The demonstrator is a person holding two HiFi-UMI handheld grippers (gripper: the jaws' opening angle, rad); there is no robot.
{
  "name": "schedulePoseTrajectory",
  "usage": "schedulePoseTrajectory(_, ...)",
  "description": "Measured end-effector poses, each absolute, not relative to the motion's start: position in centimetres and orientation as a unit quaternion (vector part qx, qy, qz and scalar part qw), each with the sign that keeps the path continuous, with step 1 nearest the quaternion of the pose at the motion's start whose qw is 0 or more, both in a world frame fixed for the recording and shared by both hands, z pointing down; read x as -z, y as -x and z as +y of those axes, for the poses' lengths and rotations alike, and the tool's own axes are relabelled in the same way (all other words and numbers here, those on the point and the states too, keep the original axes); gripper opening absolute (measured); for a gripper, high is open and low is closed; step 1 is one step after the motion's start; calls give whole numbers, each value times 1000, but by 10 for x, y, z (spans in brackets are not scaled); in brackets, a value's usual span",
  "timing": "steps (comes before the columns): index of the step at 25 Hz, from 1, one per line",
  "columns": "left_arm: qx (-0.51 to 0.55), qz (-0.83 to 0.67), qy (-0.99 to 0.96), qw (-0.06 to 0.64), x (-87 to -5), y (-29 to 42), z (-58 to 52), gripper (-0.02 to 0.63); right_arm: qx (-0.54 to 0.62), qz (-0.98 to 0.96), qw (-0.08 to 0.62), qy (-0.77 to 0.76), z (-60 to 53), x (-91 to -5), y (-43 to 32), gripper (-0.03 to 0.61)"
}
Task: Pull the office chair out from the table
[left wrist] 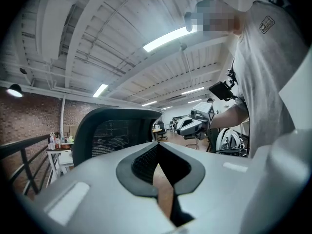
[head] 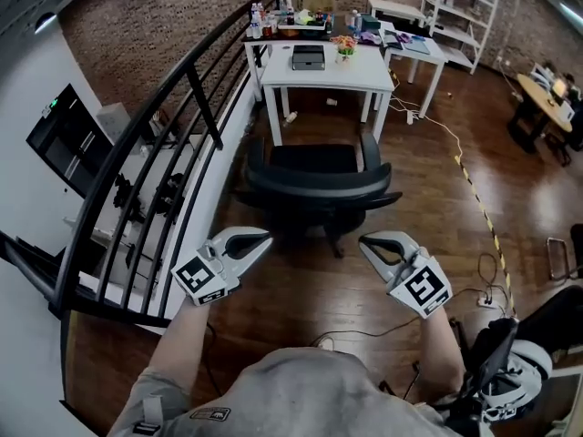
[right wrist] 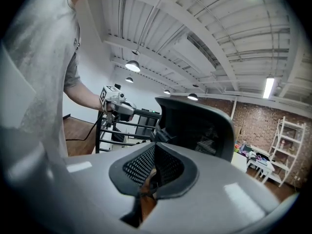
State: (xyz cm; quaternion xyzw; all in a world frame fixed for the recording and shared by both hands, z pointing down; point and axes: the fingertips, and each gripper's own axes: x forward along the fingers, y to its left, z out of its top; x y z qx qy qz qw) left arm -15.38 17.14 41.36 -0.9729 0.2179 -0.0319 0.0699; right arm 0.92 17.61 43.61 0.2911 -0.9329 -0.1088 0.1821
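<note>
A loft-style office, probably on a mezzanine: brick wall [head: 155, 21] upper left, cluttered white desks [head: 351, 71] top centre, metal shelving [head: 465, 12] upper right, office chair [head: 314, 182], black railing [head: 196, 89] left.

Grey short-sleeved T-shirt [head: 301, 390], pale grey left claw [head: 266, 237] and right claw [head: 365, 241], black-and-white marker cubes [head: 202, 279]

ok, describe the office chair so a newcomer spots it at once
Start at the white table by the brick wall, top of the head view. The office chair stands on the wooden floor just before it, backrest toward the person. It is the only black seat with armrests there.
</note>
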Motion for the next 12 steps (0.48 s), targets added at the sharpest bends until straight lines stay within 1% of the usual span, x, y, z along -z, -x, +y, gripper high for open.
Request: schedulePoseTrajectory(12, 26, 154, 986, 52, -424, 178, 236, 0, 78, -928, 208, -298, 246, -450, 52, 6)
